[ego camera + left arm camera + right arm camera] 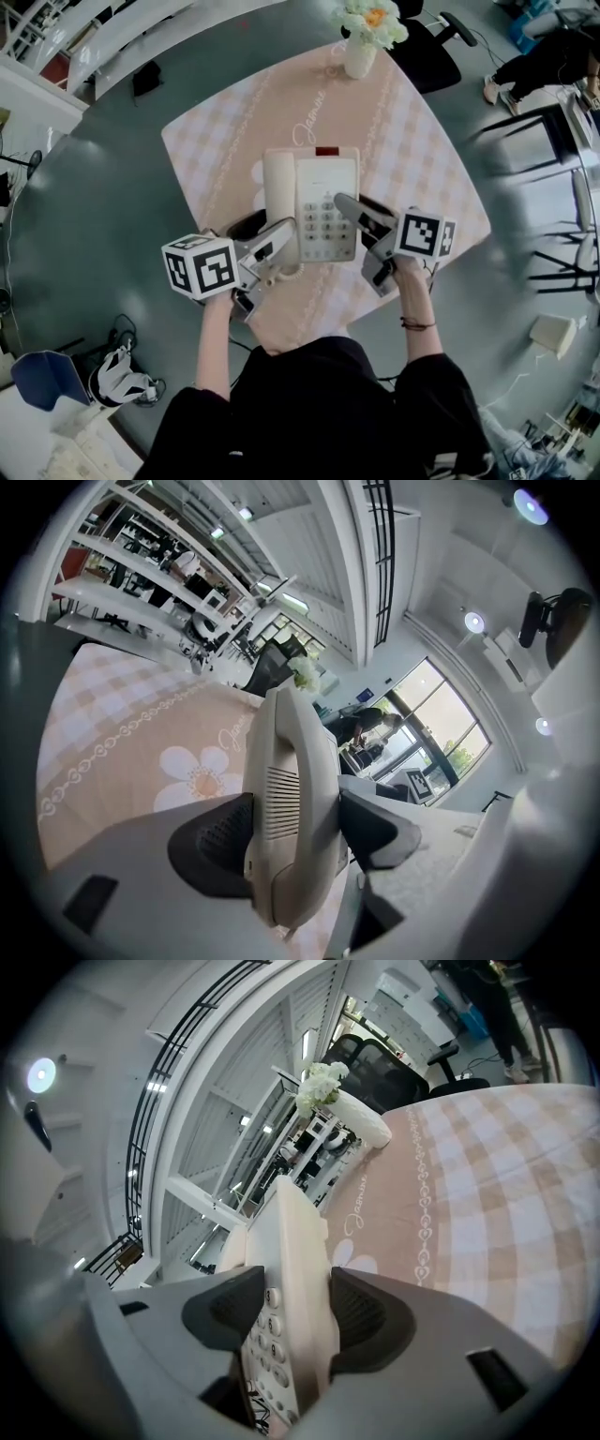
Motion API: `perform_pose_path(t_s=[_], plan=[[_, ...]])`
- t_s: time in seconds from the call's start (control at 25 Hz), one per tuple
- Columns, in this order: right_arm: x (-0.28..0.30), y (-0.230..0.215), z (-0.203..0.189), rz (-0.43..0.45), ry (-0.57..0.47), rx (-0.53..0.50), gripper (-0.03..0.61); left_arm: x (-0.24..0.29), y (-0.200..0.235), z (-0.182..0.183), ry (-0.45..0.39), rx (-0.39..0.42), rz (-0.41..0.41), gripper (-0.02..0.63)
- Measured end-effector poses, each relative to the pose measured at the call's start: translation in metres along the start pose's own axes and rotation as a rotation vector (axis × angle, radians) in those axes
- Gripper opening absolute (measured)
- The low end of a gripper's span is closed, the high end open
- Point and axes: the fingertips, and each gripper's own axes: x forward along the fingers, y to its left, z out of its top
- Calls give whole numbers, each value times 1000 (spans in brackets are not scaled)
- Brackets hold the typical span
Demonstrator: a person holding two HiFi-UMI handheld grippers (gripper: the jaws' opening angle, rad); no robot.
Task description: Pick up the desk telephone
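Note:
A cream desk telephone [314, 202] with its handset on the left and a grey keypad lies over the checked tablecloth [216, 141]. My left gripper [265, 230] is shut on the handset side of the phone [291, 789], with a dark pad pressed on either face. My right gripper [367, 214] is shut on the phone's right edge [295, 1269], one pad lying over the keypad. The phone's cord [281, 272] curls at its near left corner. Whether the phone rests on the cloth or hangs just above it, I cannot tell.
A white vase of flowers [366, 37] stands at the table's far corner. A black office chair [427, 52] is behind it, and a seated person [544, 61] is at the far right. The table's edges drop to grey floor [94, 206] on all sides.

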Motion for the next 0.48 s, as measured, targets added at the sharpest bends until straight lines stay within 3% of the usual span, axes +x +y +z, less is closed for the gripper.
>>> perform_pose_path(t_s=[0.48], plan=[[-24, 49, -2, 23, -29, -57, 210, -36, -39, 1, -66, 32, -9, 284]])
